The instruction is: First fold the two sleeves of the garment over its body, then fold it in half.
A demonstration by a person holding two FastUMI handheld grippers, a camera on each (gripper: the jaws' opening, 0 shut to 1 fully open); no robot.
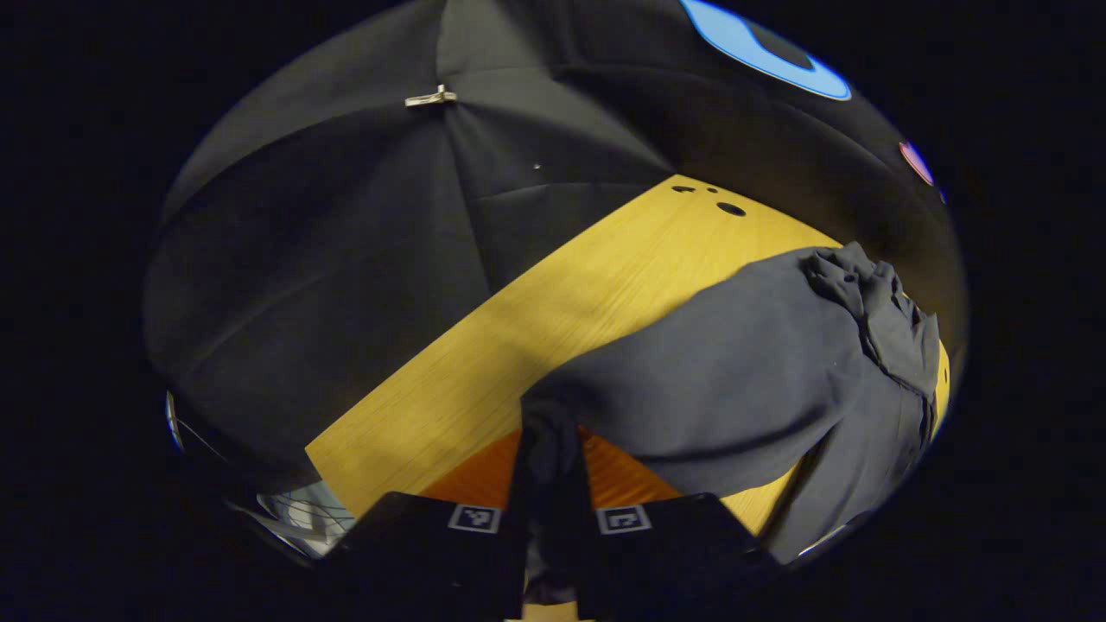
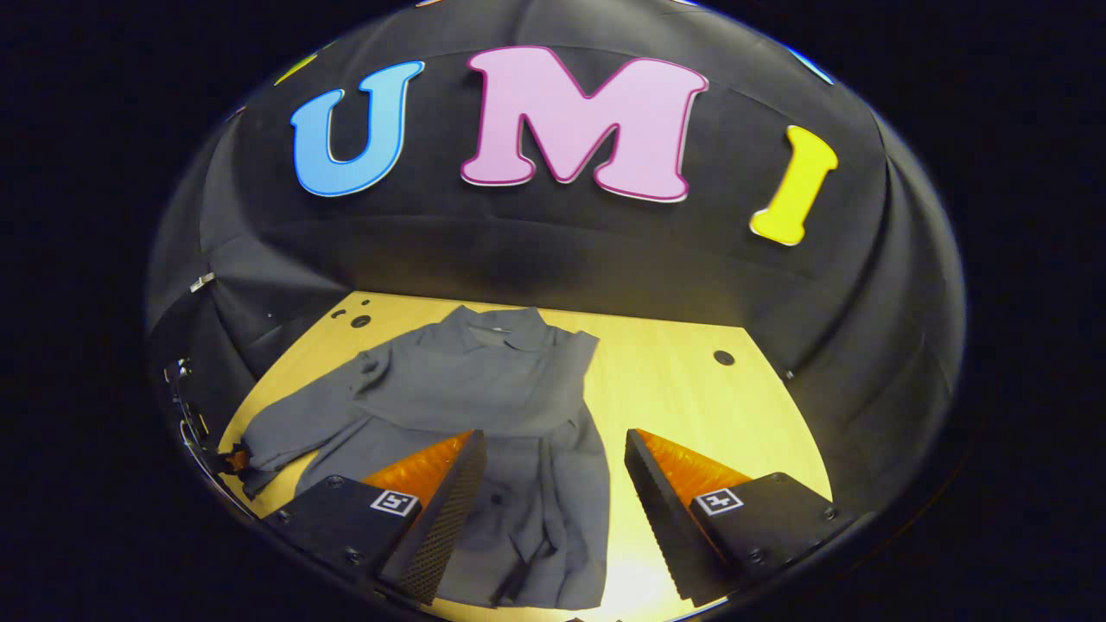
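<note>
Close in, the left tool (image 1: 553,510) is clamping a sleeve cuff (image 1: 553,441) between its fingers, while the right tool (image 2: 553,501) is hovering with its fingers apart above the garment (image 2: 484,406). Farther off, the grey garment is lying on the table (image 2: 691,389), its right sleeve seemingly folded across the chest. Carrying the left sleeve (image 2: 302,432) flat over the body should be preventing bunching.
</note>
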